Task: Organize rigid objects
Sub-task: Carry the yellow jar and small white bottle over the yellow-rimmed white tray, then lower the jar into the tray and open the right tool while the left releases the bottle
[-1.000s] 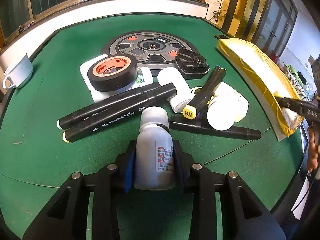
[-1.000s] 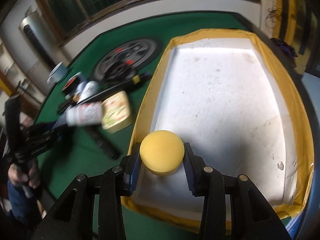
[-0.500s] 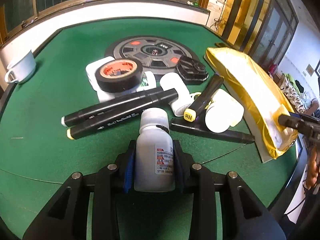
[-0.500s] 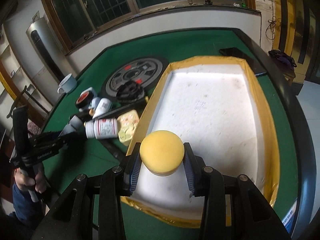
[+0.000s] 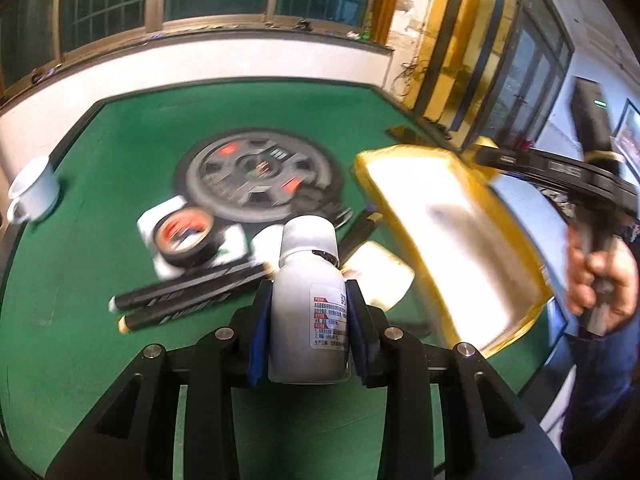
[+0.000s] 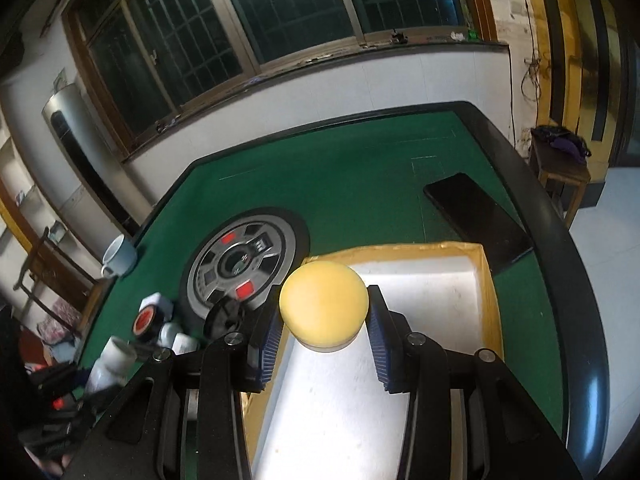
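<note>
We hold a white bottle (image 5: pixel 307 304) in the left gripper's (image 5: pixel 308 312) jaws beside the foam tray (image 6: pixel 486 300), the right gripper's (image 6: pixel 324 334) jaws clamping a yellow-capped jar (image 6: pixel 323 305) above it, markers (image 5: pixel 188 300) and tape roll (image 5: pixel 183 236) cluttering the desk (image 5: pixel 80 340) left of it.

Tray (image 6: pixel 460 300) interior open; 2 markers (image 5: pixel 188 304), tape (image 5: pixel 184 236) crowd left.

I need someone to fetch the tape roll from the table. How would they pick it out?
Find the round grey wheel-like disc at the middle of the green table. On its near-left side, the black tape roll with an orange-red core sits on a white box, behind two black markers.
</note>
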The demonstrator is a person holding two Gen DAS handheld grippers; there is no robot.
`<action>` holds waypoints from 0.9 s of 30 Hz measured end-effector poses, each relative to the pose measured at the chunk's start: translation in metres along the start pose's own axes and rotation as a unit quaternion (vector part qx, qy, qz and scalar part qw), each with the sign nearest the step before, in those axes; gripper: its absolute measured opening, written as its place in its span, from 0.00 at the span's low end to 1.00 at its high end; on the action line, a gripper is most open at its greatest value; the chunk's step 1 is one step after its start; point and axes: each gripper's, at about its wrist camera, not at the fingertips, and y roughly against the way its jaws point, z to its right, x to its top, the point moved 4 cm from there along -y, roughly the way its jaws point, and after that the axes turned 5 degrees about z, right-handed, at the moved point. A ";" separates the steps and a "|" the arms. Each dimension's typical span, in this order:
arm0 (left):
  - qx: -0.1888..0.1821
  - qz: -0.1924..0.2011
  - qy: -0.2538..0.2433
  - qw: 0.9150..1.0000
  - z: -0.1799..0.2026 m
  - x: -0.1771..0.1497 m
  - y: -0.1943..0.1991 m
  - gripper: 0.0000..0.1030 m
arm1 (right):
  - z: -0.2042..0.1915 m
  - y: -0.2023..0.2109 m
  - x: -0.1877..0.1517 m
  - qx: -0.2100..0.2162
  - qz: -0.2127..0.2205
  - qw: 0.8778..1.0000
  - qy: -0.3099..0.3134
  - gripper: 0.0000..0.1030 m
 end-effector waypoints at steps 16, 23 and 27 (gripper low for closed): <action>-0.049 -0.058 -0.029 0.997 0.116 0.079 -0.139 0.30 | 0.056 -0.067 -0.005 0.008 -0.076 0.994 -0.082 0.34; -0.025 -0.095 -0.033 0.995 0.127 0.083 -0.180 0.30 | 0.065 -0.073 -0.009 -0.014 -0.085 0.993 -0.079 0.34; -0.016 -0.104 -0.030 0.994 0.129 0.082 -0.193 0.30 | 0.068 -0.075 -0.009 -0.039 -0.082 0.994 -0.066 0.34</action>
